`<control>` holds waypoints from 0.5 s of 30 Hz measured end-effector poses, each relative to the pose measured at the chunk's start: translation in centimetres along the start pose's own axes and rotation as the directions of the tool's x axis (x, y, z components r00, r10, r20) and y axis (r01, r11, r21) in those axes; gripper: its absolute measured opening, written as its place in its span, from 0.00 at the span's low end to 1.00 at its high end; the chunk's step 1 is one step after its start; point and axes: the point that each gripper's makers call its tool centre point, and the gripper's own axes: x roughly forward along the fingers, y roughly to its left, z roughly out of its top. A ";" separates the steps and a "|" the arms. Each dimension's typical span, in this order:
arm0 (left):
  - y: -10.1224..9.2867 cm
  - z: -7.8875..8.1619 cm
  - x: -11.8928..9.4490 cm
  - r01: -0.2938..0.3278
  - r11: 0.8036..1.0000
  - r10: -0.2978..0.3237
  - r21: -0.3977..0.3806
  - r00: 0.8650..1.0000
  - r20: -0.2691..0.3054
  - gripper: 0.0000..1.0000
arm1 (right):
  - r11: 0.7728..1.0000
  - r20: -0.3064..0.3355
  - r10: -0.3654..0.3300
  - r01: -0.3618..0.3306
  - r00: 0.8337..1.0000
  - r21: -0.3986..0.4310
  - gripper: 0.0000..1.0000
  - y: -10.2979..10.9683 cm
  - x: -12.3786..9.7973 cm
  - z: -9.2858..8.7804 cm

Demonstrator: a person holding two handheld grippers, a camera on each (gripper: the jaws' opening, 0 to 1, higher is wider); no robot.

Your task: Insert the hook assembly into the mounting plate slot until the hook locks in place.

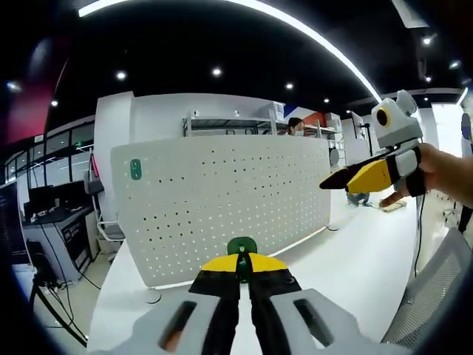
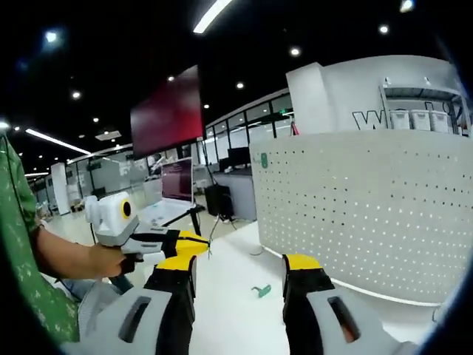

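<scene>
The mounting plate is a white perforated board (image 1: 222, 207) standing upright on a white table (image 1: 355, 266). One green hook (image 1: 135, 169) sits in its upper left corner. My left gripper (image 1: 242, 260) is shut on another green hook (image 1: 242, 246), held just in front of the board's lower edge. My right gripper (image 1: 332, 181) hovers at the right, held by a hand. In the right gripper view the board (image 2: 369, 207) fills the right side, with the mounted hook (image 2: 264, 160) at its corner. My right gripper (image 2: 240, 270) stands open and empty. A small green piece (image 2: 260, 291) lies on the table (image 2: 229, 318) beyond it, and the left gripper (image 2: 194, 245) is at the left.
A mesh chair back (image 1: 436, 288) sits at the lower right. Desks with monitors (image 1: 44, 200) stand to the left. A person (image 1: 295, 126) and shelving (image 1: 229, 126) are behind the board. A laptop (image 2: 177, 185) and a red screen (image 2: 170, 111) stand in the room beyond.
</scene>
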 end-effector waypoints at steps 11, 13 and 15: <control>2.5 2.6 0.4 -0.047 0.999 0.047 -0.005 0.999 0.019 0.03 | 0.998 0.022 -0.031 0.032 0.999 -0.047 0.53 0.5 -2.5 1.2; 3.2 3.2 0.5 -0.059 0.998 0.059 -0.001 0.998 0.024 0.03 | 0.998 0.028 -0.031 0.033 0.999 -0.044 0.53 0.6 -3.0 1.4; 4.0 3.8 0.7 -0.075 0.997 0.075 0.002 0.997 0.027 0.03 | 0.998 0.026 -0.032 0.033 0.999 -0.044 0.53 0.6 -3.4 1.5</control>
